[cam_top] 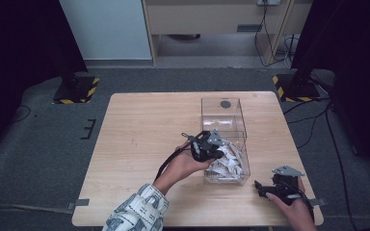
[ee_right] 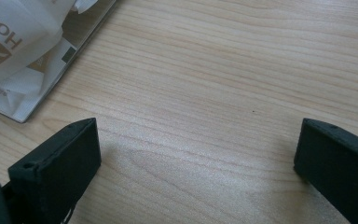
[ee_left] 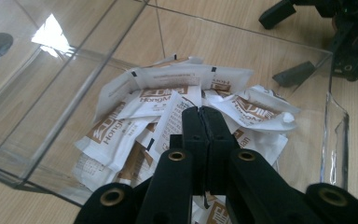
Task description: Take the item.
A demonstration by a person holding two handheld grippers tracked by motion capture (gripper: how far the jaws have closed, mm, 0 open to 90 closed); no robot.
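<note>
Inside the clear plastic box (ee_left: pixel 51 116), the left gripper (ee_left: pixel 204 114) is seen with its jaws pressed together above a heap of white-and-brown sachets (ee_left: pixel 168 100); whether a sachet edge is pinched between the pads cannot be made out. In the high view that gripper (cam_top: pixel 207 147) is held over the box's near end, the heap half hidden under it. Near the table's (cam_top: pixel 139 125) right front corner, the right gripper (cam_top: pixel 270 190) is rested low, jaws spread wide over bare wood. Sachet print is cut off at the frame edge in its own view (ee_right: pixel 18 51).
</note>
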